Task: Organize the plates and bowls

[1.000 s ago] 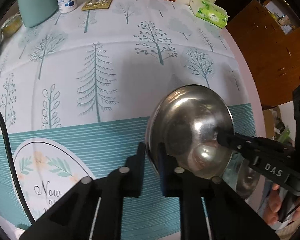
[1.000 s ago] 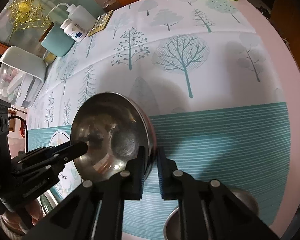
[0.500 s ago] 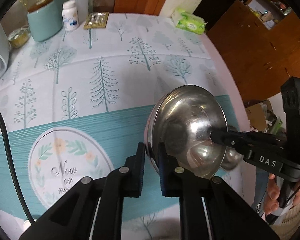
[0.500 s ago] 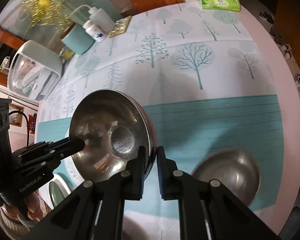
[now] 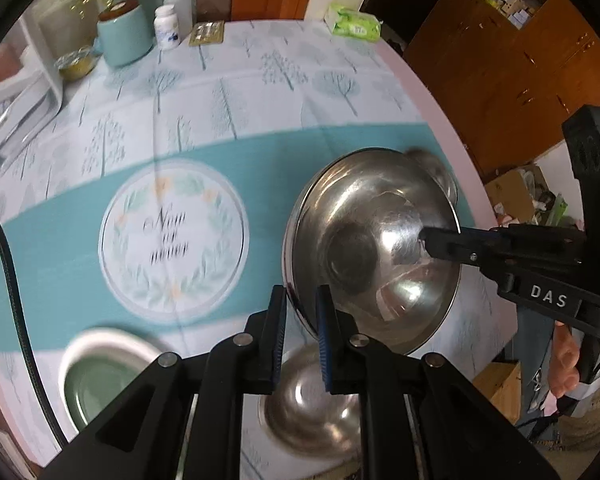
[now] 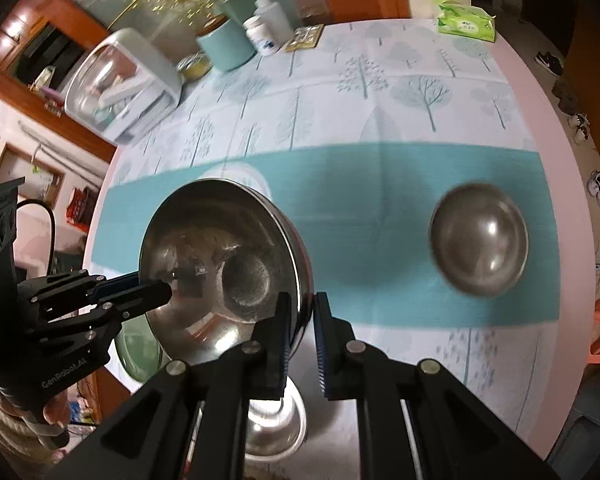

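Note:
A large steel bowl hangs tilted above the round table, held by opposite rims. My left gripper is shut on its near rim in the left wrist view. My right gripper pinches the far rim there. In the right wrist view my right gripper clamps the large bowl and my left gripper grips its left rim. Below lie a second steel bowl, a small steel bowl on the teal band, and a green-glazed white bowl.
At the table's far side stand a teal jar, a white pill bottle, a squeeze bottle, a blister pack and a green tissue pack. A clear-lidded box sits at the left. Wooden cabinets lie beyond the pink table edge.
Both grippers have risen with the large bowl and drawn back toward the near table edge. The small steel bowl, the second steel bowl and the green bowl have come into view below.

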Tool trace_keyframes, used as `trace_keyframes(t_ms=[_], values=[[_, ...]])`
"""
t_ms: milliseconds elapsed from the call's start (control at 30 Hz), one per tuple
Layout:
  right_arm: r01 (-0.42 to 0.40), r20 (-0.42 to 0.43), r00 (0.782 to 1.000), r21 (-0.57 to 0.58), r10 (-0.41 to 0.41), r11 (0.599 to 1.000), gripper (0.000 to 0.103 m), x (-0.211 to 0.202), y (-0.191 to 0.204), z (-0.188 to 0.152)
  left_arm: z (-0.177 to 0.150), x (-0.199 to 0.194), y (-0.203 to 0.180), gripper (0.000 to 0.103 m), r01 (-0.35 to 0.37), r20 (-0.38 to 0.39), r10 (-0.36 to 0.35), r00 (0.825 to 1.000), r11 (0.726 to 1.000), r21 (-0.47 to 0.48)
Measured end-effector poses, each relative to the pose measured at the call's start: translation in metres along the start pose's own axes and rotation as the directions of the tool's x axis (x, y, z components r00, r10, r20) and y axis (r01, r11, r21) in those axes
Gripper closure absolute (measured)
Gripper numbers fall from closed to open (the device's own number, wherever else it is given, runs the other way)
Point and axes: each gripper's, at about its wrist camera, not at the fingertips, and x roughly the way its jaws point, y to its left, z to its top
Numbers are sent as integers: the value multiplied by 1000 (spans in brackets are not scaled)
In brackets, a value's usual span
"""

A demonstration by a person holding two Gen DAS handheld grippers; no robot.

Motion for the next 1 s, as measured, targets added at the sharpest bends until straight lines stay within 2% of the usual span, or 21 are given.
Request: trace_keyframes(t_ms=[200, 367, 467, 667, 867, 1000], values=[[-15, -46, 999, -14, 14, 1000, 92, 5, 17, -50, -60, 1, 3, 92, 3, -35, -4, 999, 1000, -10], [-28, -98, 995, -4, 27, 1000, 92, 23, 19, -89, -99, 5, 2, 91, 6, -37, -6, 999, 1000, 10], [-8, -113, 994, -7, 7, 1000, 92, 31, 22, -108, -115, 11, 1, 91, 9, -44, -8, 999, 1000, 14], [12, -124, 992, 10, -10, 1000, 92, 43, 25, -138, -137, 26, 5, 91, 28, -65, -27, 998, 1000, 7], [40, -100, 994, 32, -37, 999, 92, 47, 24, -149, -149, 46, 5, 91, 53, -108, -55, 993, 998, -25], [40, -92, 995, 59, -35, 997, 92, 52, 19, -151, -149, 50, 6, 91, 41, -87, -43, 995, 999, -30]])
